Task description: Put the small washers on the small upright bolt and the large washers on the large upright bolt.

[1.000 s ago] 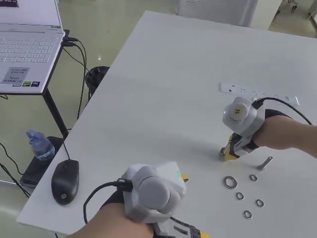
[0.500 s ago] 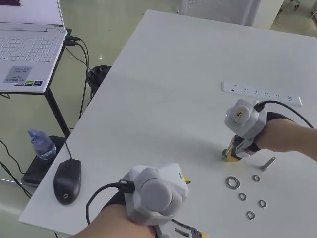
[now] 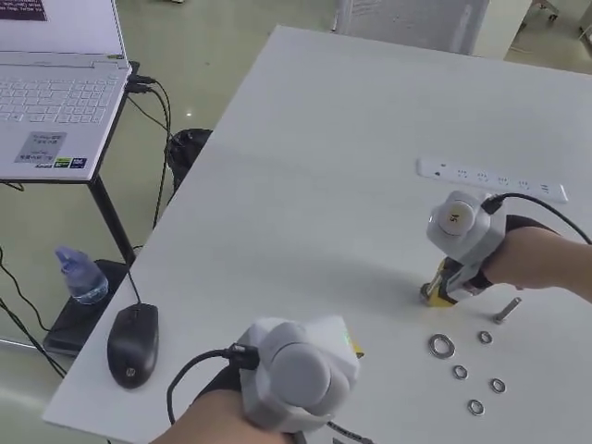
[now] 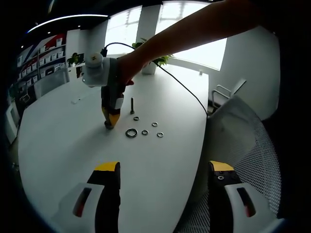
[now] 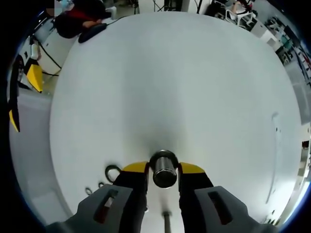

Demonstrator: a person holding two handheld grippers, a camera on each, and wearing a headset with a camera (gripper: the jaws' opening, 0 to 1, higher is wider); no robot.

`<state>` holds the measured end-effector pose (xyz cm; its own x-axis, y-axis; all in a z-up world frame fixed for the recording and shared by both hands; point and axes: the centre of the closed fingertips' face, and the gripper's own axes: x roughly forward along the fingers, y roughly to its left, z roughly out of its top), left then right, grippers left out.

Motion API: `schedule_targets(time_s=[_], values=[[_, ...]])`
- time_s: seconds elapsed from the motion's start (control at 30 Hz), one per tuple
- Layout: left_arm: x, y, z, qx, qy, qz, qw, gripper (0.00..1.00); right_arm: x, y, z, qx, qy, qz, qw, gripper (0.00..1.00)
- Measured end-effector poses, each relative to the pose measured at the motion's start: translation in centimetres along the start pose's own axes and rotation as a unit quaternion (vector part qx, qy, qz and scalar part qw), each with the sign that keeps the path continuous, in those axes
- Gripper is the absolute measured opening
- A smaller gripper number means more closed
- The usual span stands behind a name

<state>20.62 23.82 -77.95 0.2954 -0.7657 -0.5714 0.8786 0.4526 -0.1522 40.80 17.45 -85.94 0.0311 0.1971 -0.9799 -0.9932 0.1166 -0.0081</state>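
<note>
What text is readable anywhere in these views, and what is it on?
"15", as best it reads: round sticker on the right tongs, which grip the large bolt.
Stickers on the laptop: too small to read.
Logo on the mouse: blurred, unreadable.
Markings on the power strip: too small to read.

On the table (image 3: 305,166), washers (image 3: 460,372) lie before the large bolt (image 5: 164,169) and small bolt (image 3: 506,310), power strip (image 3: 490,173) behind.

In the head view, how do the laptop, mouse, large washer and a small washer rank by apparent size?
1. laptop, though partly cropped
2. mouse
3. large washer
4. small washer; the four small ones look alike
</note>
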Motion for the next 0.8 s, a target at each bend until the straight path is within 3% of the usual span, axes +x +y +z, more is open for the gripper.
schedule_targets(time_s=[0.2, 0.57, 0.8], values=[[0.0, -0.1, 0.1, -0.001, -0.002, -0.003, 1.0, 0.73, -0.1, 0.0, 0.4, 0.01, -0.023, -0.004, 0.9997, 0.4], [-0.1, -0.4, 1.0, 0.006, -0.014, -0.008, 0.9999, 0.78, -2.5, -0.1, 0.0, 0.024, -0.026, -0.011, 0.9993, 0.4], [-0.1, -0.4, 1.7, -0.017, -0.025, -0.009, 0.9995, 0.82, -4.2, -0.5, -0.4, 0.026, -0.032, -0.012, 0.999, 0.41]])
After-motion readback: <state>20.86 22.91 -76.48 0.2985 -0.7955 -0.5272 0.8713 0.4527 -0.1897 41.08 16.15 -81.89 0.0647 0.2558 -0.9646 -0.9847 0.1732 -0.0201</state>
